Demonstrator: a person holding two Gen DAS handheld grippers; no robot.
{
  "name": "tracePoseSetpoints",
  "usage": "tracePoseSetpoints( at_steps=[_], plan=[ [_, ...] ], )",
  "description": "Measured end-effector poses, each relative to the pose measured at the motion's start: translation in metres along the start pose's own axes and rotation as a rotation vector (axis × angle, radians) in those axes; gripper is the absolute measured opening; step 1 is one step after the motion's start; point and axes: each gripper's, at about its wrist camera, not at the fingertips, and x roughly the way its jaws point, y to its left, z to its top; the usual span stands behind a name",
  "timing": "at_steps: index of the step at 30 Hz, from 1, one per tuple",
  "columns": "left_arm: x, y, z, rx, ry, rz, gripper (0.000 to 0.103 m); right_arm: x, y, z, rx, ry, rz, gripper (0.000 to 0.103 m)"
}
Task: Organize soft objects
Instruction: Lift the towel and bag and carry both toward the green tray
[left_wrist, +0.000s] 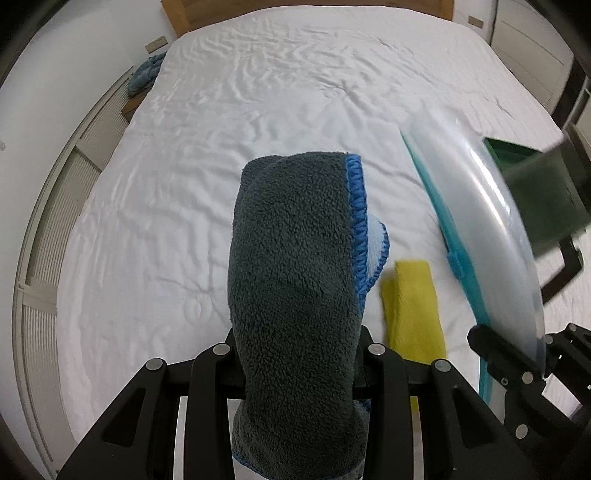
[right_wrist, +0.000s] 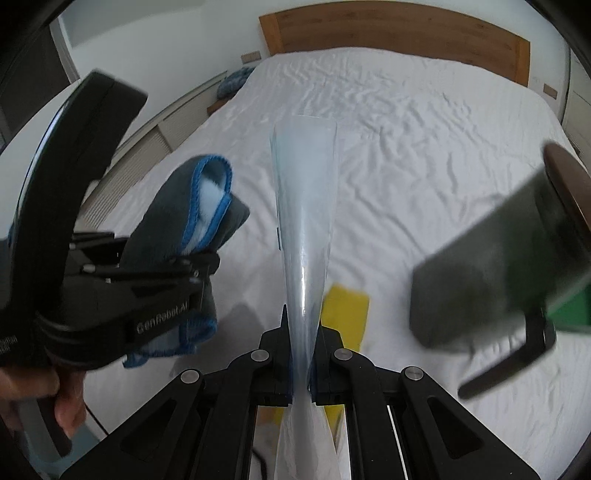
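Observation:
My left gripper (left_wrist: 297, 373) is shut on a folded grey fleece cloth with blue stitched edging (left_wrist: 291, 258) and holds it above the white bed (left_wrist: 184, 184). It also shows at the left of the right wrist view (right_wrist: 184, 218). My right gripper (right_wrist: 301, 354) is shut on the edge of a clear plastic zip bag (right_wrist: 304, 206); the bag with its teal zip strip (left_wrist: 454, 236) hangs to the right of the cloth. A folded yellow cloth (left_wrist: 412, 306) lies on the bed between the two grippers, partly hidden behind the bag in the right wrist view (right_wrist: 347, 310).
A blurred dark and green box-shaped thing (right_wrist: 517, 266) is at the right, also in the left wrist view (left_wrist: 535, 192). A wooden headboard (right_wrist: 399, 33) is at the far end. A blue bundle (left_wrist: 144, 74) lies on a low side ledge at the far left.

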Motion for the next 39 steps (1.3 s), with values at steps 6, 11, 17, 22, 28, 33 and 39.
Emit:
tracePoseSetpoints(
  at_steps=[6, 11, 17, 22, 28, 33, 39],
  plan=[
    [-0.011, -0.015, -0.02, 0.027, 0.031, -0.011, 0.03, -0.032, -0.004, -0.036, 0.001, 0.072, 0.009, 0.005],
    [-0.019, -0.032, -0.041, 0.063, 0.067, -0.047, 0.03, -0.058, -0.013, -0.067, 0.003, 0.128, 0.015, 0.005],
    [-0.03, -0.062, -0.067, 0.128, 0.101, -0.08, 0.03, -0.094, -0.026, -0.099, 0.003, 0.193, 0.004, 0.005],
    [-0.037, -0.095, -0.085, 0.194, 0.138, -0.122, 0.03, -0.121, -0.04, -0.122, 0.014, 0.253, -0.013, 0.005],
    [-0.04, -0.138, -0.108, 0.264, 0.184, -0.179, 0.03, -0.144, -0.058, -0.149, 0.05, 0.302, -0.054, 0.005],
    [-0.045, -0.185, -0.127, 0.335, 0.218, -0.262, 0.03, -0.171, -0.087, -0.172, 0.112, 0.325, -0.118, 0.005],
    [-0.052, -0.251, -0.138, 0.435, 0.238, -0.374, 0.03, -0.209, -0.13, -0.19, 0.193, 0.328, -0.22, 0.005]
  ],
)
